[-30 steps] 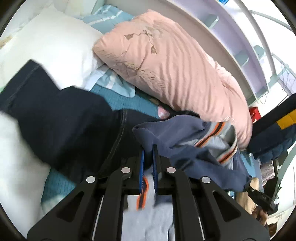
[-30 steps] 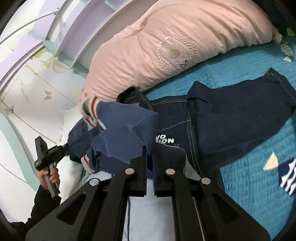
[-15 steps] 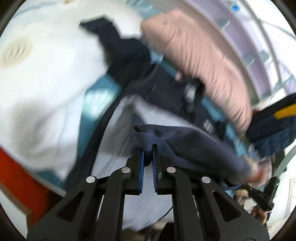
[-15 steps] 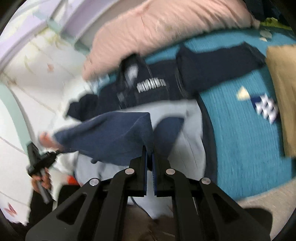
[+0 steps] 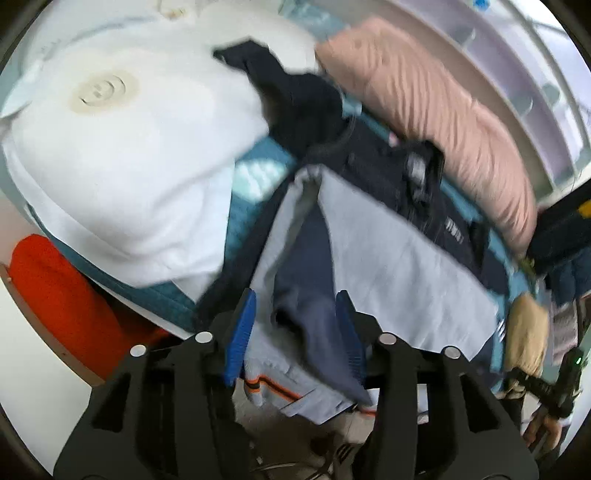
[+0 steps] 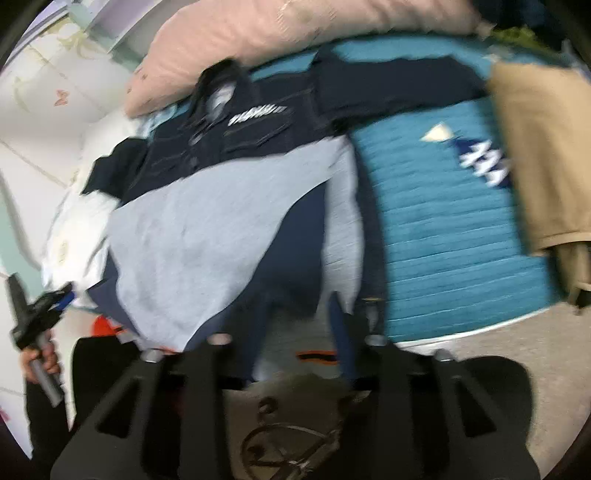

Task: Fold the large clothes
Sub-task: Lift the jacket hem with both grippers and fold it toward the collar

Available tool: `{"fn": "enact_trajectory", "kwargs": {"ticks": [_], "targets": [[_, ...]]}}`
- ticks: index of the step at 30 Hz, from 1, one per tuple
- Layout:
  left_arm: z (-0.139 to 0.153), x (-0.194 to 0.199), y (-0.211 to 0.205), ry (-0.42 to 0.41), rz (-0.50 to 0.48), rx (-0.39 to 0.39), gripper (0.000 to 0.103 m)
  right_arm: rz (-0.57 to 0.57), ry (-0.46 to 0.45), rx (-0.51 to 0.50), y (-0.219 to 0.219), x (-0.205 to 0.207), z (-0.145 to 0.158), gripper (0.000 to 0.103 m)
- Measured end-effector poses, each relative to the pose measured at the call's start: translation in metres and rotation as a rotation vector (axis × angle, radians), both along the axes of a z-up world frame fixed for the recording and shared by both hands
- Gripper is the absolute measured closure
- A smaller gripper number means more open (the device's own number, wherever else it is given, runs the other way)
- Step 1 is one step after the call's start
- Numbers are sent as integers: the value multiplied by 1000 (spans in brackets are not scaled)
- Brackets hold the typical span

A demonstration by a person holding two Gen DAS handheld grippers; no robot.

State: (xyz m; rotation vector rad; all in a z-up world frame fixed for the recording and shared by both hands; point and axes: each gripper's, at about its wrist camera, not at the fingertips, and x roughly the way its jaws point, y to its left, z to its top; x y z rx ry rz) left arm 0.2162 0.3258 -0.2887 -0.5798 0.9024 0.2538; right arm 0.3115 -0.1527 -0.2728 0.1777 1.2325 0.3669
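Observation:
A light grey and navy sweatshirt with orange-striped cuffs (image 5: pixel 399 258) (image 6: pixel 207 229) lies spread on the teal bed, its hem hanging over the near edge. A dark navy jacket (image 5: pixel 417 177) (image 6: pixel 236 125) lies under it, toward the far side. My left gripper (image 5: pixel 295 325) is open, its blue-padded fingers either side of a navy fold. My right gripper (image 6: pixel 295 325) is open above the sweatshirt's hem. The right view is blurred.
A pink duvet (image 5: pixel 436 103) (image 6: pixel 280 33) lies along the far wall. A white pillow (image 5: pixel 122 147) sits at the left, a red cushion (image 5: pixel 59 291) below it. A tan garment (image 6: pixel 543 147) lies on the teal bedspread (image 6: pixel 450 229) at the right. Floor shows below the bed edge.
Both grippers pulled back toward the bed's near edge, drawing the sweatshirt flat over the jacket. Both have opened and let go of the navy fabric they held.

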Motion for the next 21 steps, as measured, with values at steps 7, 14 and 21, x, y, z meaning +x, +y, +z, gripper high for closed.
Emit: {"fn": "enact_trajectory", "kwargs": {"ticks": [7, 14, 21], "targets": [[-15, 38, -22, 35, -113, -89, 54, 48, 0, 43, 20, 13, -6, 63], [-88, 52, -27, 309, -61, -150, 44, 98, 226, -48, 58, 31, -92, 103], [-67, 18, 7, 167, 15, -211, 43, 100, 192, -27, 60, 30, -71, 98]]}}
